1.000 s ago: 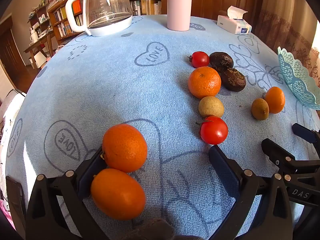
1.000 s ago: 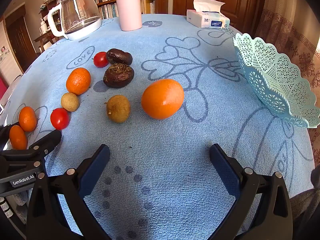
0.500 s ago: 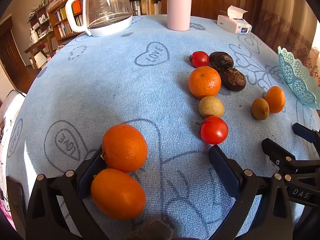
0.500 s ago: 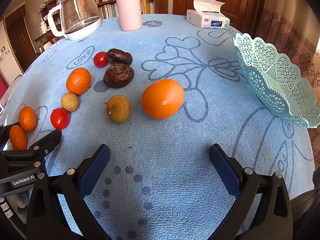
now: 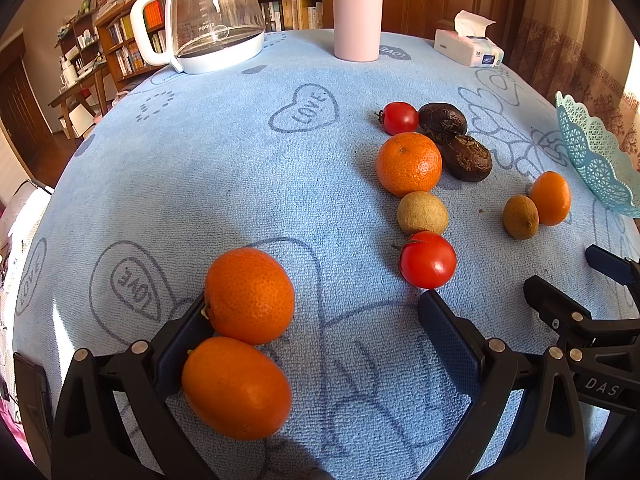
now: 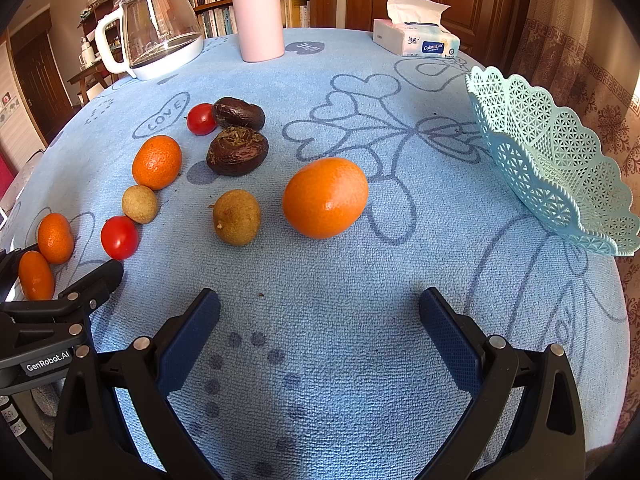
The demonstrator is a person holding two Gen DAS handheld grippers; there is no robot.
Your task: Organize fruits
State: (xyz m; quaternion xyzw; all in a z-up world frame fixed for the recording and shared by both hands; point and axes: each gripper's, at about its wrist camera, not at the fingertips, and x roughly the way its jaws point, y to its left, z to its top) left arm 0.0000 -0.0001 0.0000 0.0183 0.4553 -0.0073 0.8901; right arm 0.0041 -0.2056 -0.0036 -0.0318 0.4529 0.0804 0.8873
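Fruits lie loose on a blue cloth. My left gripper [image 5: 316,320] is open; two oranges, one [image 5: 250,295] ahead of the other [image 5: 237,387], rest against the inside of its left finger. A cherry tomato [image 5: 428,259] sits just beyond its right fingertip. My right gripper [image 6: 320,312] is open with nothing between its fingers. Ahead of it lie a large orange [image 6: 325,197] and a brown longan [image 6: 237,217]. Farther left are a second longan [image 6: 139,204], a mandarin [image 6: 157,162], two dark passion fruits [image 6: 237,150] and another tomato [image 6: 201,119]. A mint lattice basket [image 6: 552,160] stands to the right, nothing showing in it.
A glass kettle [image 6: 154,36], a pink flask [image 6: 258,8] and a tissue box [image 6: 416,38] stand along the far edge of the table. Bookshelves and wooden doors lie behind. The table edge drops away at the right, past the basket.
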